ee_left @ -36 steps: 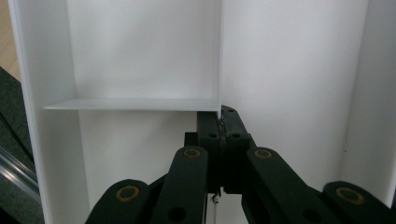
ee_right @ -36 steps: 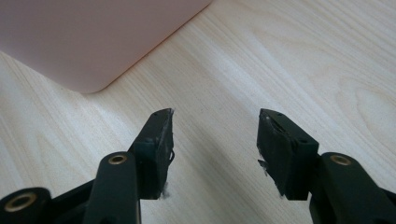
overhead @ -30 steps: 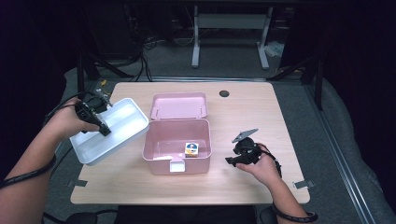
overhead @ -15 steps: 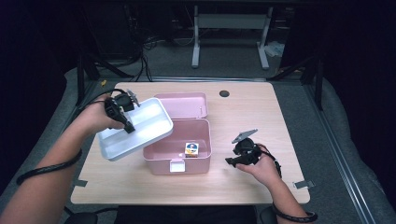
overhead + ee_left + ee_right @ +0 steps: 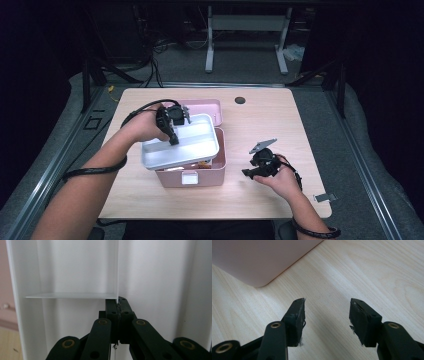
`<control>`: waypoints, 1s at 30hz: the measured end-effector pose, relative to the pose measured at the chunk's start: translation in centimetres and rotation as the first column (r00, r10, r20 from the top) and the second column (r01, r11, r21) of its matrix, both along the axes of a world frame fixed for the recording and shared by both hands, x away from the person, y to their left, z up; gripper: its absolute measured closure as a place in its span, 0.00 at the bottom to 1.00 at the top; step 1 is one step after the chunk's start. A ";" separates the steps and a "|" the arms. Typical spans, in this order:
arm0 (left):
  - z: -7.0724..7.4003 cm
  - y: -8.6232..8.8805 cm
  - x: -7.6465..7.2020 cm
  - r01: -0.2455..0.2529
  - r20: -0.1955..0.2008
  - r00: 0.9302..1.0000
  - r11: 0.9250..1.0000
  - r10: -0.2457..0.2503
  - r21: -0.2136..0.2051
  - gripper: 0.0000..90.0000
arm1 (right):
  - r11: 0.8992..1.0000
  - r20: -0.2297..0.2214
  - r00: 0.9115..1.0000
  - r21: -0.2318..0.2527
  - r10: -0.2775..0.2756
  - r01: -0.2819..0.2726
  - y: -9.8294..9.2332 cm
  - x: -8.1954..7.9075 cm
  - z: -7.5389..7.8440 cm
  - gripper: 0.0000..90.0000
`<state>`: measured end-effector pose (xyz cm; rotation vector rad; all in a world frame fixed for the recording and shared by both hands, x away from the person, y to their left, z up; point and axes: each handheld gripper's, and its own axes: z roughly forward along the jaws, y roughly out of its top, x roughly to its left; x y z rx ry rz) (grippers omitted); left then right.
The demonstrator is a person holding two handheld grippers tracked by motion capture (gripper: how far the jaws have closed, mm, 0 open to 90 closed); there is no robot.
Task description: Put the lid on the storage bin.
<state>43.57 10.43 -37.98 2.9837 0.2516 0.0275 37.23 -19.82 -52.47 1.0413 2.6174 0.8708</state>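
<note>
White tray [image 5: 197,145]: pinched by its inner divider [image 5: 117,270] in the left gripper [image 5: 172,136], held over the open pink box [image 5: 217,165], rim overhanging the box's left edge. Right gripper [image 5: 252,172]: jaws spread, empty, on bare wooden table [image 5: 260,120] just right of box; open tabletop beyond.

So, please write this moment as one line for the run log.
left claw: shut on white tray divider | tray: above pink box | right claw: open, nothing held, beside box on table

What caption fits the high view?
Left gripper carries a white divided plastic tray over the open pink box.
</note>
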 end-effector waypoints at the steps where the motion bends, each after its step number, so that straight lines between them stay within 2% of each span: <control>1: -0.1 -0.4 0.0 0.011 0.003 1.000 1.000 -0.011 0.006 0.99 | 1.000 0.001 1.000 -0.003 -0.006 0.006 -0.1 0.0 0.0 0.51; 3: -0.4 -1.2 0.0 0.044 0.012 0.999 0.999 -0.044 0.017 0.99 | 1.000 -0.002 1.000 0.002 -0.005 0.005 -0.2 0.0 0.0 0.51; 6: -0.8 -1.7 0.0 0.058 0.010 0.998 0.998 -0.058 0.019 0.99 | 1.000 0.003 1.000 0.003 -0.002 0.002 -0.3 0.0 0.1 0.51; 10: -1.5 -1.8 0.1 0.059 0.001 0.998 0.998 -0.059 0.022 0.99 | 1.000 0.004 1.000 0.007 -0.001 0.001 -0.3 0.0 0.0 0.51; 14: -1.6 -1.7 0.1 0.062 -0.004 0.998 0.998 -0.062 0.003 0.99 | 1.000 -0.008 1.000 0.008 0.000 0.000 -0.2 0.0 -0.1 0.51; 19: -1.6 -1.6 0.0 0.073 0.013 0.997 0.997 -0.073 0.002 0.99 | 1.000 -0.015 1.000 0.007 0.003 -0.003 0.0 0.1 -0.2 0.51; 24: -2.0 -2.0 -0.1 0.100 0.032 0.994 0.995 -0.101 0.022 0.99 | 1.000 -0.016 1.000 0.004 -0.002 0.002 0.0 0.1 -0.3 0.51; 27: -2.7 -2.4 -0.2 0.115 0.016 0.993 0.993 -0.116 0.038 0.99 | 1.000 -0.020 1.000 0.007 -0.001 0.001 -0.1 0.2 -0.3 0.51; 30: -3.4 -2.4 0.0 0.106 0.008 0.994 0.994 -0.107 0.037 0.99 | 1.000 -0.019 1.000 0.010 -0.002 0.002 -0.1 0.2 -0.3 0.52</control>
